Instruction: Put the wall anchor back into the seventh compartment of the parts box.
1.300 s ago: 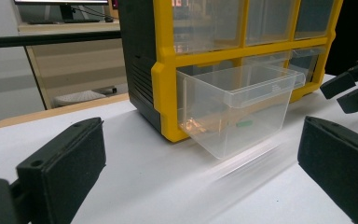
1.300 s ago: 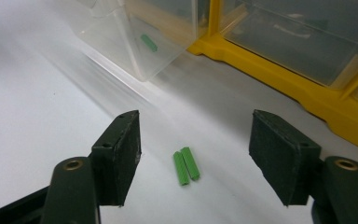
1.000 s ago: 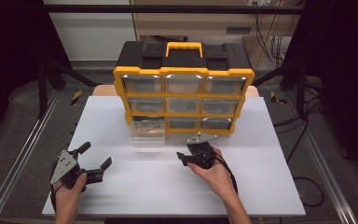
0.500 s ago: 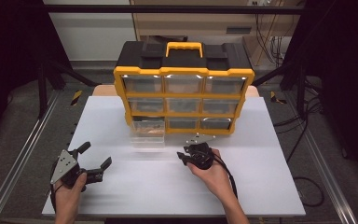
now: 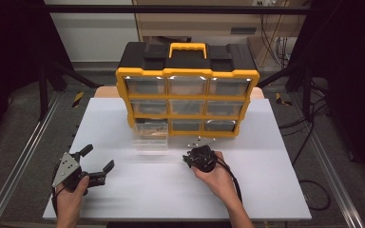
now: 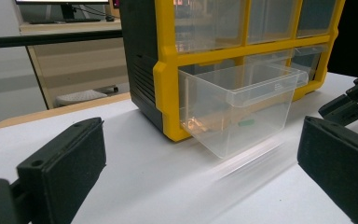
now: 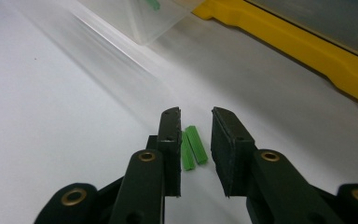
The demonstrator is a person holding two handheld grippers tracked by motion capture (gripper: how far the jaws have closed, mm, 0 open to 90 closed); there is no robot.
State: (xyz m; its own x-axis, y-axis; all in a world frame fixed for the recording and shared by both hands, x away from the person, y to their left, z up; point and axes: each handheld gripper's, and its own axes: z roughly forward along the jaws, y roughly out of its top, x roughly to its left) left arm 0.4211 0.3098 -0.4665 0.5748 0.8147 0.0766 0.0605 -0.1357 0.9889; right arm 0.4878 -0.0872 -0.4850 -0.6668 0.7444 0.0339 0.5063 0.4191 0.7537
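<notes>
A yellow-and-black drawer organizer stands at the back of the white table. Its clear bottom-left drawer is pulled out, with a small green piece inside. Two short green pieces lie side by side on the table between the jaws of my right gripper. Those jaws have just been closing. The left pad touches one piece and a gap remains at the right pad. In the high view my right gripper sits just in front of the organizer. My left gripper rests wide open at the front left, holding nothing.
Metal rails run along both sides of the table, and cables trail off to the right. In the left gripper view the drawer juts out of the organizer, with the right gripper at the right edge.
The right gripper's jaws have drawn closer together in front of the organizer. The left hand and its gripper have stayed where they were.
</notes>
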